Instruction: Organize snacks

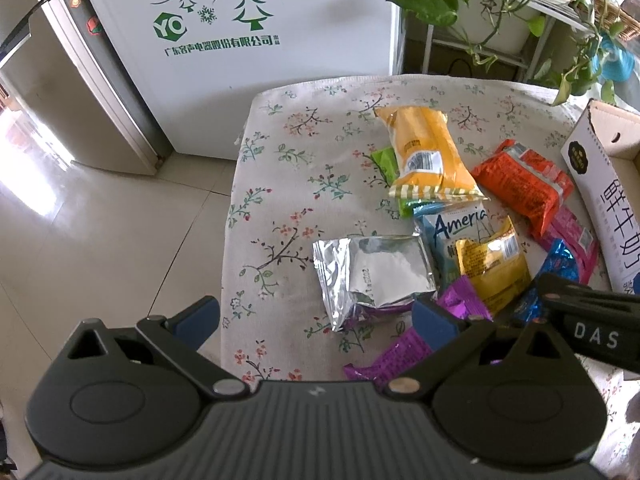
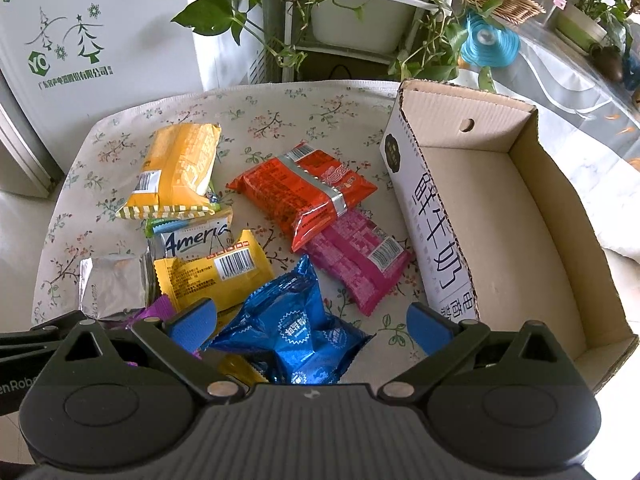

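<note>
Picking the first snack for the box

My right tool [image 2: 312, 326] is wide open and holds nothing, right over the blue pack [image 2: 298, 330]; my left tool [image 1: 316, 316] is open and empty too. I should close gently on the blue pack's middle, then lift it into the empty cardboard box [image 2: 492, 224] at the counter's [image 2: 280, 104] right edge.

Colourful snack packets [image 2: 304, 196] lie jumbled beside the open cardboard box [image 2: 500, 216].

Snack packets [image 2: 256, 240] heaped on the table [image 2: 280, 104], left of the cardboard box [image 2: 500, 216].
</note>
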Motion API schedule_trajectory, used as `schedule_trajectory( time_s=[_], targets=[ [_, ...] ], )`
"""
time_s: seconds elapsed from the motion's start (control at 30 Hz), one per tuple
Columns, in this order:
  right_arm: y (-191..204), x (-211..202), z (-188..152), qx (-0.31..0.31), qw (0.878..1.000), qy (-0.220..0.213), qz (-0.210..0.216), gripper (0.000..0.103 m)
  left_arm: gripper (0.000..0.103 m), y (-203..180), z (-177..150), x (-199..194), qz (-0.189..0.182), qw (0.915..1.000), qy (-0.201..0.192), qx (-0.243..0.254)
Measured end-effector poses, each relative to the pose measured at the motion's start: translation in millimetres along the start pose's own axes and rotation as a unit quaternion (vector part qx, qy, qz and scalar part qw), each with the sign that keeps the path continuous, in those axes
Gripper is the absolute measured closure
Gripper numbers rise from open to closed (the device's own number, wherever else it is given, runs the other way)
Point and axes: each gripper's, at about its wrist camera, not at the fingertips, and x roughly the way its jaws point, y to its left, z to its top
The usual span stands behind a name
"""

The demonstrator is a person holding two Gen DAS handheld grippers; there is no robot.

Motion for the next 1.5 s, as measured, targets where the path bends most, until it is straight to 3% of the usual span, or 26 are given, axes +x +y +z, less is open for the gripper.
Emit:
schedule_trajectory(
  time_s=[1.07,1.5],
  targets=[
    [6.1,0.3,-3.8,-0.031,0.999,-0.001,0.003,0.000,0.002,0.7,-6.1,-5.8,0.002,1.0000,0.001,0.008],
    [3.5,-6.1,-8.2,-0.059,0.997,-0.023,0.032,0.000,0.002,5.9,-12.1,-10.9,-0.030,0.9994,-0.008,0.013]
  ],
)
